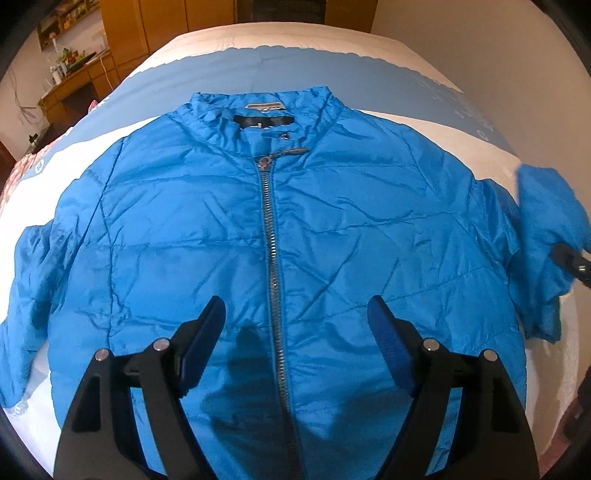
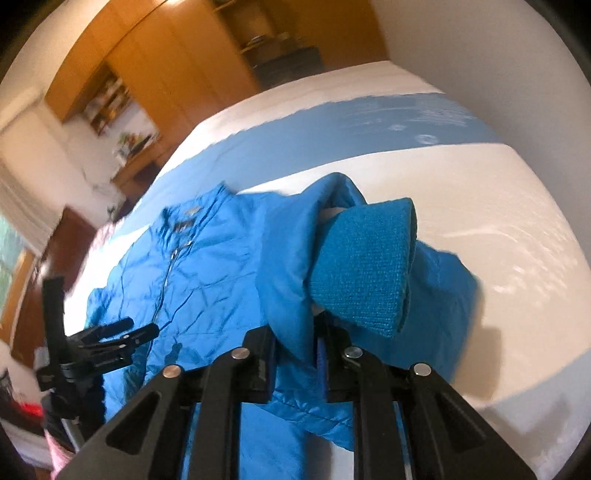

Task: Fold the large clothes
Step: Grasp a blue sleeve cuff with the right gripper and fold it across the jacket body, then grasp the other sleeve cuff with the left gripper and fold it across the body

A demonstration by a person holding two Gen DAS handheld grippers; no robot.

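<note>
A blue puffer jacket [image 1: 288,236] lies face up on the bed, zipped, collar at the far side. My left gripper [image 1: 295,317] is open and empty, hovering above the jacket's lower front over the zipper. My right gripper [image 2: 295,354] is shut on the jacket's right sleeve [image 2: 291,273] near its knitted cuff [image 2: 362,266] and holds it lifted above the bed. The right gripper also shows at the right edge of the left wrist view [image 1: 572,264], with the raised sleeve [image 1: 546,221]. The left gripper shows in the right wrist view [image 2: 144,332].
The bed [image 1: 369,48] has a white and light-blue cover. A wooden wardrobe [image 1: 166,22] and a cluttered desk [image 1: 70,81] stand beyond the bed at the left. A pink item [image 2: 59,454] lies at the near left.
</note>
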